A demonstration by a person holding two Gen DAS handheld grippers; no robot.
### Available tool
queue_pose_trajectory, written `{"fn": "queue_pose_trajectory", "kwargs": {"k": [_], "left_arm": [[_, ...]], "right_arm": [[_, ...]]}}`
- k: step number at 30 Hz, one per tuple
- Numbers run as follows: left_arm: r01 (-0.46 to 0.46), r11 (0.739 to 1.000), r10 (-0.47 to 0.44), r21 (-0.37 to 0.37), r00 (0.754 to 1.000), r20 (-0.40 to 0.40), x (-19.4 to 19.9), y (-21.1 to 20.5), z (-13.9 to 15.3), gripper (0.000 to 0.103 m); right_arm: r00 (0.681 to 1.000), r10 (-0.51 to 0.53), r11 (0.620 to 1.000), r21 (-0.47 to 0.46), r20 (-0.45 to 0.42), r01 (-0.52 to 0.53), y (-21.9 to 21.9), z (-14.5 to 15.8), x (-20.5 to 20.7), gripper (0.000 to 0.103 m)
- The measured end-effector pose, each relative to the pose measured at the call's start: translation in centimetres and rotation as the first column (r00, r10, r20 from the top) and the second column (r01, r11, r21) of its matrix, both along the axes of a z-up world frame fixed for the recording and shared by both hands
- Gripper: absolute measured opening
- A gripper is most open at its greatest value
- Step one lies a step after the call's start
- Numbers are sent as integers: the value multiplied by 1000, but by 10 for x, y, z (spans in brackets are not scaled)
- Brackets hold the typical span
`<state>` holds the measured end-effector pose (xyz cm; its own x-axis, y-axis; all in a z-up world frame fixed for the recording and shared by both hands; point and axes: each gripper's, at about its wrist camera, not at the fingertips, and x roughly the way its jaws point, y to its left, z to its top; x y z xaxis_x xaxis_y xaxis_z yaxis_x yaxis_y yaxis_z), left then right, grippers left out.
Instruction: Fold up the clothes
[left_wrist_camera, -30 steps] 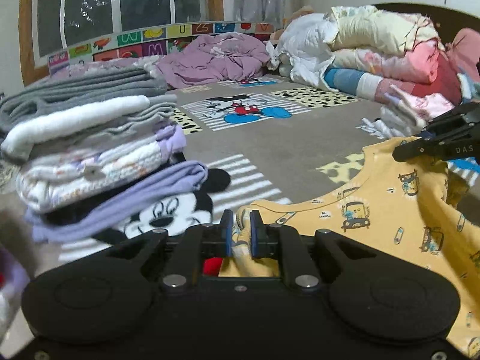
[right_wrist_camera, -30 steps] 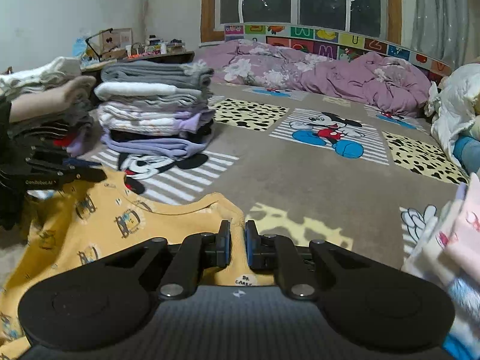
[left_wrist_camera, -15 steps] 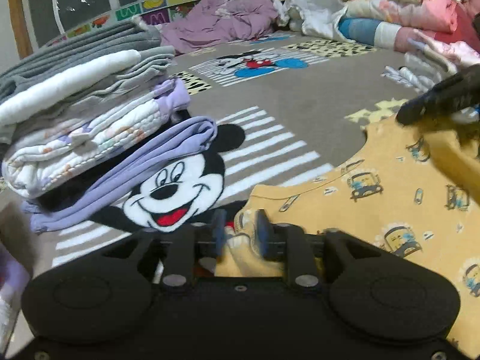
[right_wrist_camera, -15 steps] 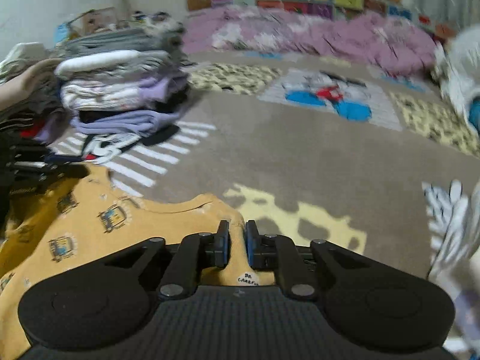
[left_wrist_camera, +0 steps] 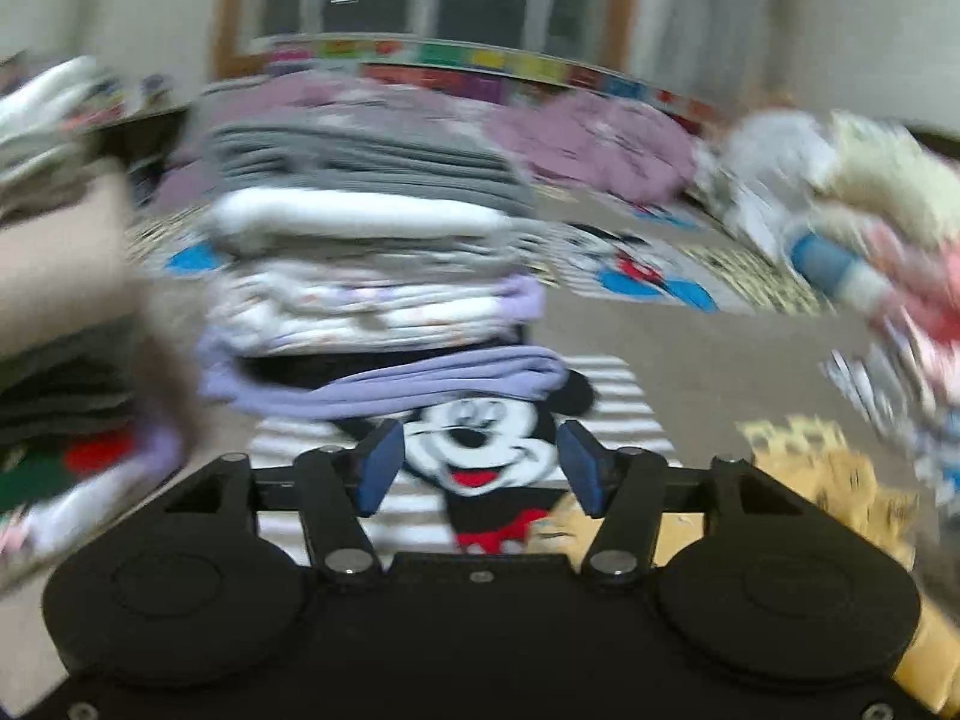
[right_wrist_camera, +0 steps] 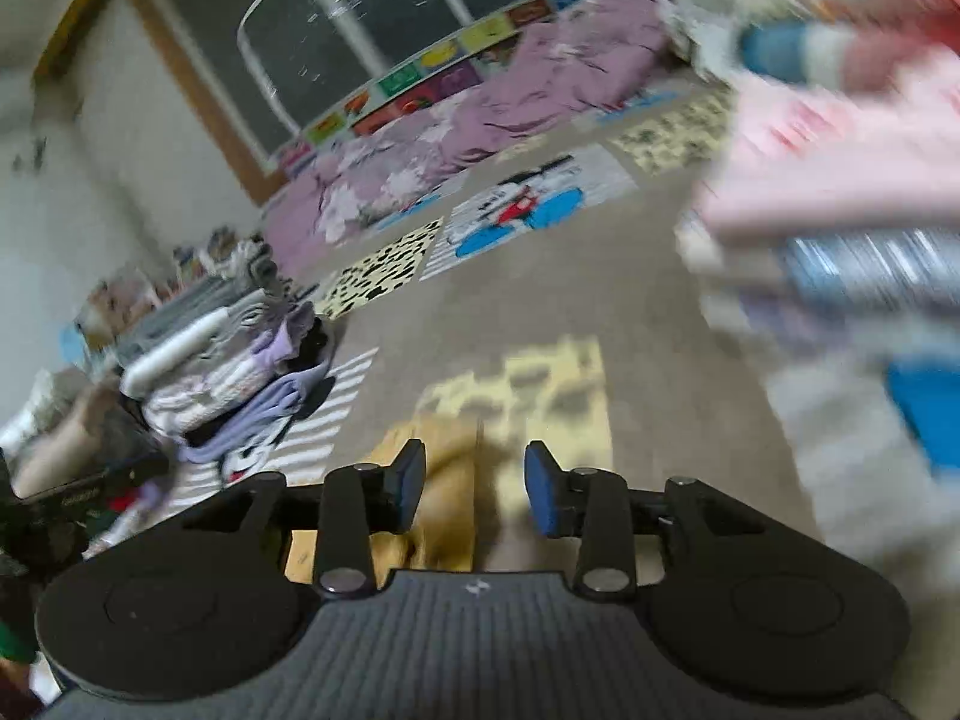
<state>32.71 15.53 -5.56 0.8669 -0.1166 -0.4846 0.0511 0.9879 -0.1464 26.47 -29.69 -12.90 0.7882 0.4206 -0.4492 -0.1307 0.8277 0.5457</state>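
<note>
Release step, judged. Left gripper (left_wrist_camera: 477,467) opening, nothing between pads. Right gripper (right_wrist_camera: 475,487) opening, clear of yellow shirt (right_wrist_camera: 441,468) lying on bed (right_wrist_camera: 648,312) near edge. Next: re-pinch a shirt edge, fold across.

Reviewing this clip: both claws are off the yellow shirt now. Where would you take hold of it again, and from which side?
Probably by the bunched edge of the yellow shirt lying just ahead of the right claw, approached from above with the pads straddling the raised fold. The cloth humps up there, giving something to pinch, while elsewhere it seems flat on the blanket. That claw's jaws are opening with no cloth pressed between them. Blur hides finer detail.
</note>
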Motion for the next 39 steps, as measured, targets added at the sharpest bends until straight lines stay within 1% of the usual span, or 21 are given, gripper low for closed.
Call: {"fn": "queue_pose_trajectory", "kwargs": {"k": [2,5,7,9,12,15,18,20,22,23,25,27,29,30,31,32,33,34,35,37,39], "left_arm": [[-41,996,39,-74,999,-26,-11,10,2,59],[-48,985,39,-168,998,-56,-39,9,-2,59],[-49,973,28,-226,995,-99,-59,3,-10,59],[-51,959,11,-278,989,-145,-82,-4,-22,59],[-75,951,4,-300,973,-232,-117,-18,-44,59],[-86,928,-26,-362,956,-293,-150,-30,-58,59],[-94,891,-54,-445,950,-309,-177,-39,-62,58],[-137,873,-30,-468,943,-333,-191,-45,-67,56],[-173,858,-14,-483,933,-359,-201,-49,-74,48],[-189,848,-2,-494,933,-360,-206,-51,-76,46],[-215,825,12,-524,931,-364,-212,-54,-81,45],[-241,800,25,-550,928,-372,-215,-55,-85,40],[-249,797,36,-549,929,-369,-217,-58,-87,38],[-253,797,42,-549,929,-368,-217,-60,-88,25],[-244,810,45,-533,932,-360,-216,-61,-89,9],[-235,824,47,-516,935,-351,-214,-62,-90,2],[-227,837,50,-498,938,-343,-212,-63,-91,2],[-225,823,43,-521,940,-339,-214,-58,-91,1],[-213,814,34,-541,946,-321,-216,-54,-87,1],[-173,835,42,-523,967,-253,-221,-46,-72,1],[-145,830,44,-539,980,-196,-227,-33,-59,1]], "right_arm": [[1000,-5,999,34,-11,5,0,-10,-28,40],[999,4,992,122,-37,1,1,-25,-64,40],[998,32,981,191,-53,-21,4,-32,-79,42],[995,66,966,253,-69,-46,9,-36,-88,50],[993,87,946,318,-76,-58,15,-38,-95,52],[992,90,939,341,-87,-55,20,-40,-104,52],[990,110,941,332,-92,-74,25,-42,-117,52],[986,132,937,337,-106,-90,29,-45,-125,52],[985,132,942,323,-114,-89,34,-49,-130,51],[985,127,944,319,-115,-85,35,-51,-133,48],[987,118,943,324,-113,-76,36,-54,-136,44],[988,110,939,337,-109,-68,37,-56,-139,42],[990,96,938,341,-107,-55,38,-59,-140,39],[990,88,936,348,-107,-45,38,-62,-141,35],[991,79,931,364,-108,-34,37,-64,-141,33],[991,77,924,382,-108,-30,37,-67,-141,30],[991,80,920,391,-105,-32,38,-69,-140,25],[991,88,920,390,-102,-42,39,-69,-139,19],[992,94,923,382,-90,-53,38,-67,-140,7],[994,97,926,372,-53,-70,35,-58,-142,7],[996,88,913,401,-28,-70,25,-50,-148,7]]}}
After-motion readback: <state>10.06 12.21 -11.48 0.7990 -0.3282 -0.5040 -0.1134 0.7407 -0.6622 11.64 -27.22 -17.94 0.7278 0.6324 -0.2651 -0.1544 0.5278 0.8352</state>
